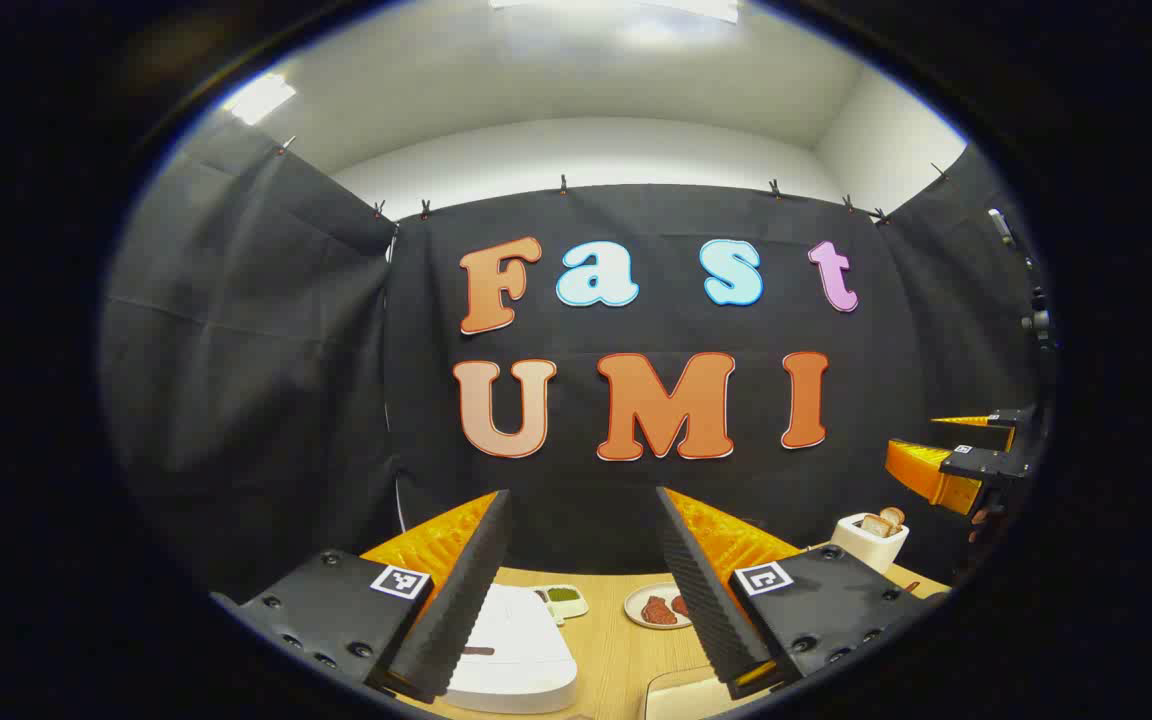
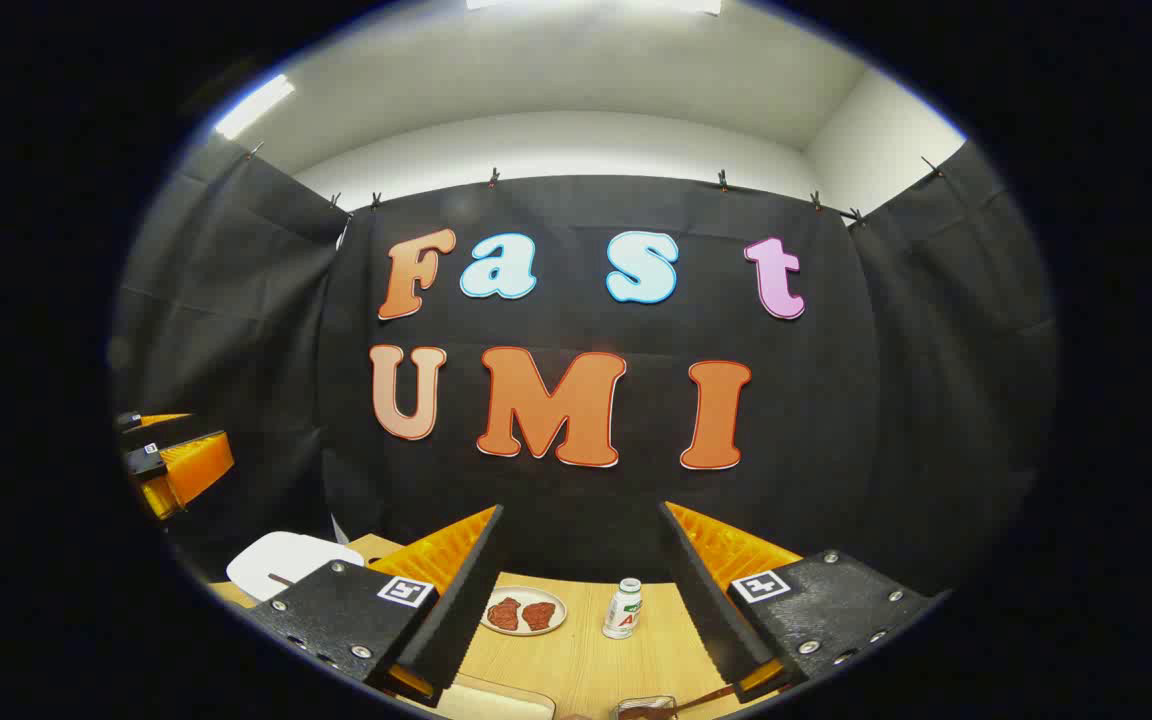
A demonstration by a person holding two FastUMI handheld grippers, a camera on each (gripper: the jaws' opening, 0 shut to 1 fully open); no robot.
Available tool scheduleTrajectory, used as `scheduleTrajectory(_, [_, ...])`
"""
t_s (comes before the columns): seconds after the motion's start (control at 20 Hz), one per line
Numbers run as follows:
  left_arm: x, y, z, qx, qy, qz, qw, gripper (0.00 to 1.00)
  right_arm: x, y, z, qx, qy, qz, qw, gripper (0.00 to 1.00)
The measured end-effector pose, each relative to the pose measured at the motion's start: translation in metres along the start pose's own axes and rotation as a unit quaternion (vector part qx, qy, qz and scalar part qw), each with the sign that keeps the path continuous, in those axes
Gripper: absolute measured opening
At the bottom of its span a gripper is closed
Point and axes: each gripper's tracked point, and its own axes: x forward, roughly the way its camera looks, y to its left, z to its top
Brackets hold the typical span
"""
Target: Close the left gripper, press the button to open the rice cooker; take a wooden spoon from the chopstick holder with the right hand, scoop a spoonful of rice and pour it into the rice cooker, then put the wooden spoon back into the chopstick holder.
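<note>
Left gripper view: left gripper (image 1: 581, 590) splayed above the wooden table (image 1: 616, 650), white rice cooker (image 1: 511, 650) at lower centre, toaster (image 1: 869, 540) lower right. Right gripper view: right gripper (image 2: 581, 595) released; bottle (image 2: 623, 608) lower centre.

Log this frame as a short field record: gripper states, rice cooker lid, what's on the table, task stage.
left gripper: open, jaws wide apart, holding nothing
right gripper: open, holding nothing
white rice cooker: lid down, below the left gripper
light wooden table: small white plate of reddish meat pieces, white toaster with bread slices, white bottle with pale cap
task stage: button not yet pressed; wooden spoon not yet picked up
</note>
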Motion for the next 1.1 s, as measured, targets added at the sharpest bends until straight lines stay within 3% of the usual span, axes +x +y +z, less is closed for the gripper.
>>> scheduleTrajectory(0.05, [0.000, -0.001, -0.001, -0.001, 0.000, -0.002, 1.000, 0.92, 0.000, 0.000, 0.001, -0.003, -0.002, -0.001, 1.000, 0.93])
scheduleTrajectory(0.5, [0.001, -0.009, 0.007, 0.002, -0.003, -0.008, 1.000, 0.95, -0.003, -0.002, -0.006, -0.001, 0.005, 0.001, 1.000, 0.93])
scheduleTrajectory(0.55, [0.002, -0.010, 0.007, 0.002, -0.003, -0.008, 1.000, 0.92, -0.003, -0.001, -0.006, -0.002, 0.006, 0.002, 1.000, 0.93])
scheduleTrajectory(0.6, [0.002, -0.011, 0.007, 0.002, -0.002, -0.008, 1.000, 0.95, -0.001, -0.001, -0.008, -0.002, 0.007, 0.003, 1.000, 0.93])
scheduleTrajectory(1.1, [0.006, -0.007, 0.009, 0.006, -0.004, 0.001, 1.000, 0.92, 0.004, -0.007, -0.013, -0.002, 0.008, -0.003, 1.000, 0.93])
